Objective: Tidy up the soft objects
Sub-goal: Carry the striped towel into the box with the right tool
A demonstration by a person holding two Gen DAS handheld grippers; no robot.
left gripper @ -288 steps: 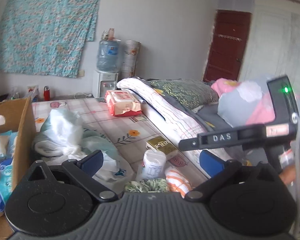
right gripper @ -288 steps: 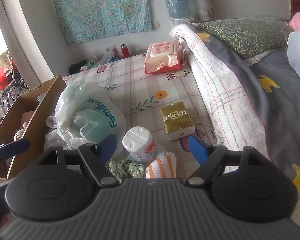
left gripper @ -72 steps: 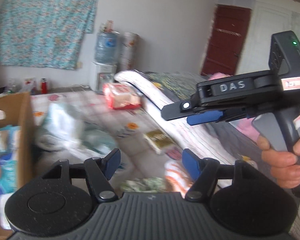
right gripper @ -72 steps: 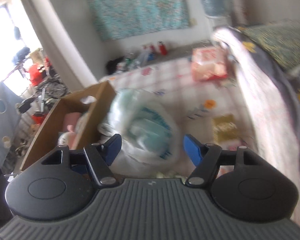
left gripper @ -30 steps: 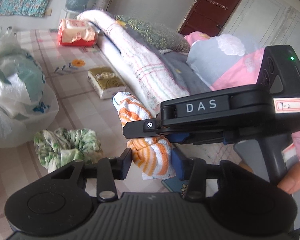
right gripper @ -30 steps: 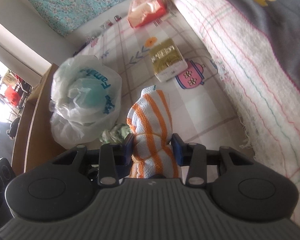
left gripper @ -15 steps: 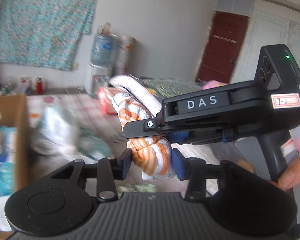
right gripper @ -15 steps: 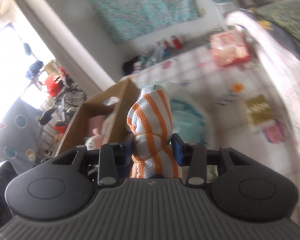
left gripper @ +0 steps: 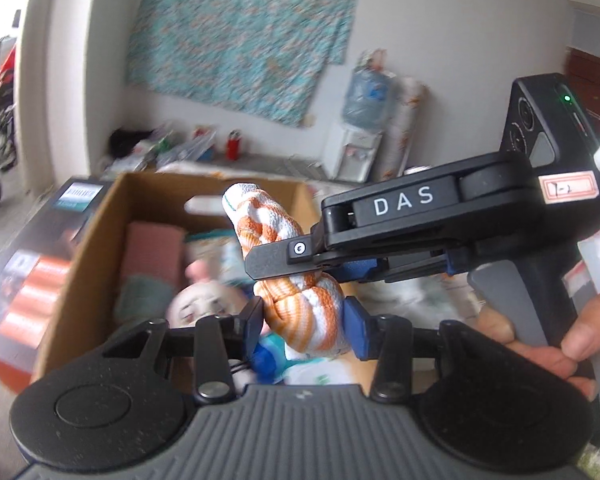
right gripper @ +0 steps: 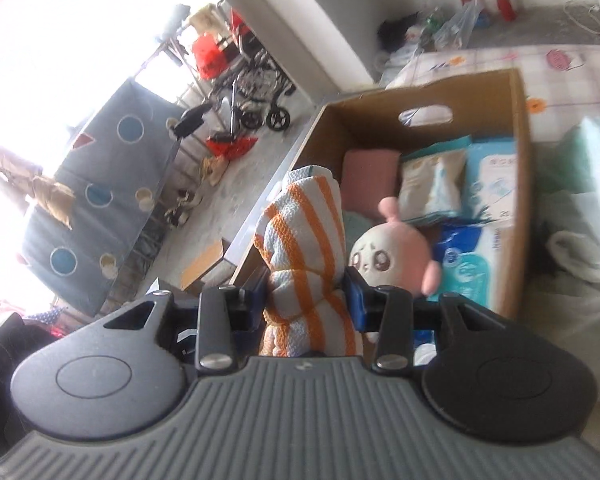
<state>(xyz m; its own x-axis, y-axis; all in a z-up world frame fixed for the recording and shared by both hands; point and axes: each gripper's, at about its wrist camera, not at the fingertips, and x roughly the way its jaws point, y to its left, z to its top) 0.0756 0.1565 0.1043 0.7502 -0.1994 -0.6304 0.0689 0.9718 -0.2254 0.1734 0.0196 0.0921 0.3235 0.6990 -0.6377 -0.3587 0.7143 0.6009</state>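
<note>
An orange-and-white striped towel roll (left gripper: 300,304) (right gripper: 304,248) is pinched by both grippers at once. My left gripper (left gripper: 304,320) is shut on its lower end. My right gripper (right gripper: 306,300) is shut on it too, and its black body (left gripper: 440,220) crosses the left wrist view from the right. The towel hangs in the air over an open cardboard box (left gripper: 80,240) (right gripper: 518,200). The box holds a pink-eared plush toy (right gripper: 388,256), a pink folded cloth (right gripper: 368,176) and several wipe packs (right gripper: 492,176).
A white plastic bag (right gripper: 580,280) lies right of the box on the floral mat (right gripper: 560,80). A wheelchair (right gripper: 252,92) and a blue dotted board (right gripper: 96,200) stand on the floor to the left. A water dispenser (left gripper: 360,120) stands against the back wall.
Both grippers, shut on the striped towel, have swung left from over the mat to above the cardboard box. The grip on the towel has not changed.
</note>
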